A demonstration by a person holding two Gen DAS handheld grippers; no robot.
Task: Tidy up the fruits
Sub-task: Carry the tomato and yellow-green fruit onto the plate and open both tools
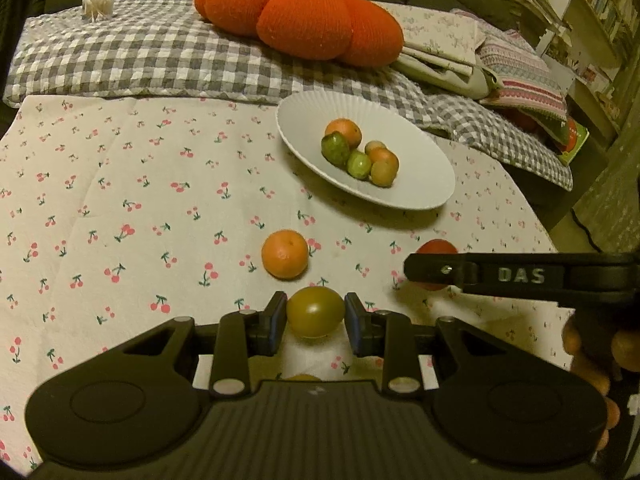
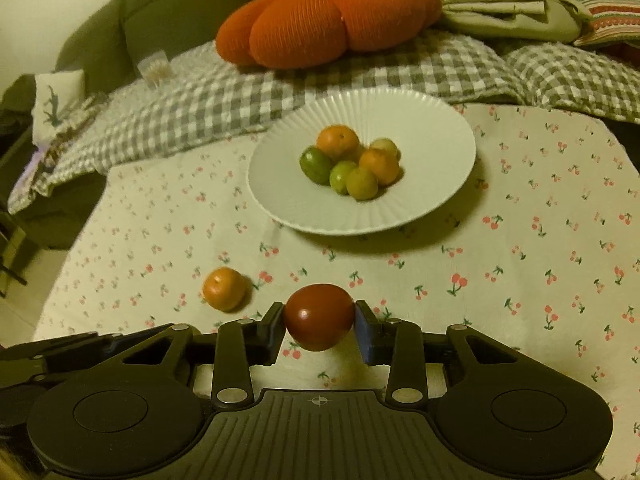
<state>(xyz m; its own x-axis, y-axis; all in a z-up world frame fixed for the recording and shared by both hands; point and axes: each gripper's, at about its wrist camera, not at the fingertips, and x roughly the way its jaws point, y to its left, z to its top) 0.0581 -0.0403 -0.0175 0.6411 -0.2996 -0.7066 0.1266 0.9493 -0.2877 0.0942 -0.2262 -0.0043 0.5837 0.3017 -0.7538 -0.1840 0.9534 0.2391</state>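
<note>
My left gripper [image 1: 315, 314] is shut on a yellow-green round fruit [image 1: 315, 311], held just above the cherry-print cloth. My right gripper [image 2: 319, 322] is shut on a dark red fruit [image 2: 319, 316]; from the left wrist view that red fruit [image 1: 437, 248] peeks out behind the right gripper's black finger [image 1: 520, 276]. A loose orange [image 1: 285, 254] [image 2: 224, 289] lies on the cloth between the grippers and the white ribbed plate [image 1: 416, 192] [image 2: 280, 208]. Several orange and green fruits [image 1: 360, 154] [image 2: 352, 164] are heaped in the plate's middle.
The cherry-print cloth [image 1: 120, 200] covers the table, backed by a grey checked blanket [image 1: 140, 56] on a sofa. An orange pumpkin cushion [image 1: 300, 16] [image 2: 328, 20] sits behind the plate. A clear box of cotton swabs [image 1: 98, 2] stands far left. Folded linens [image 1: 480, 56] lie at the right.
</note>
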